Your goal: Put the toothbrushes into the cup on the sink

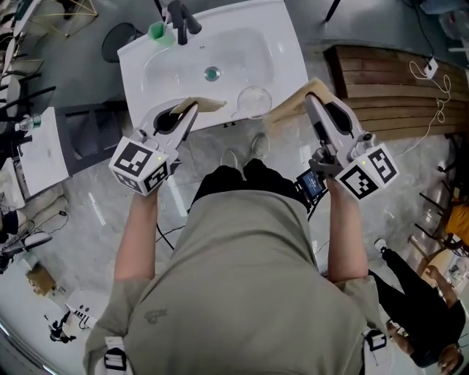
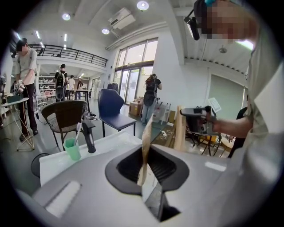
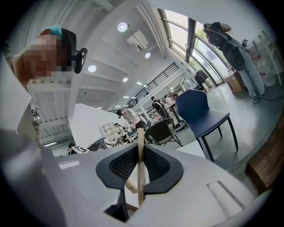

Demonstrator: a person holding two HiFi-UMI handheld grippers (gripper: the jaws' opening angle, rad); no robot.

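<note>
Along the front rim of the white sink, upper middle of the head view, the clear cup stands between the two tools. The left gripper is clamped on the left-hand toothbrush, a flat tan piece whose tip points right toward the cup. The right gripper pinches the right-hand toothbrush, just right of the cup. Upper left, a green cup sits beside the dark faucet.

The white ceramic sink carries a mint-green plastic cup and a black metal faucet. The tan flat toothbrushes stand against the grey left gripper and the grey right gripper, whose marker cubes are patterned in black-and-white squares.
</note>
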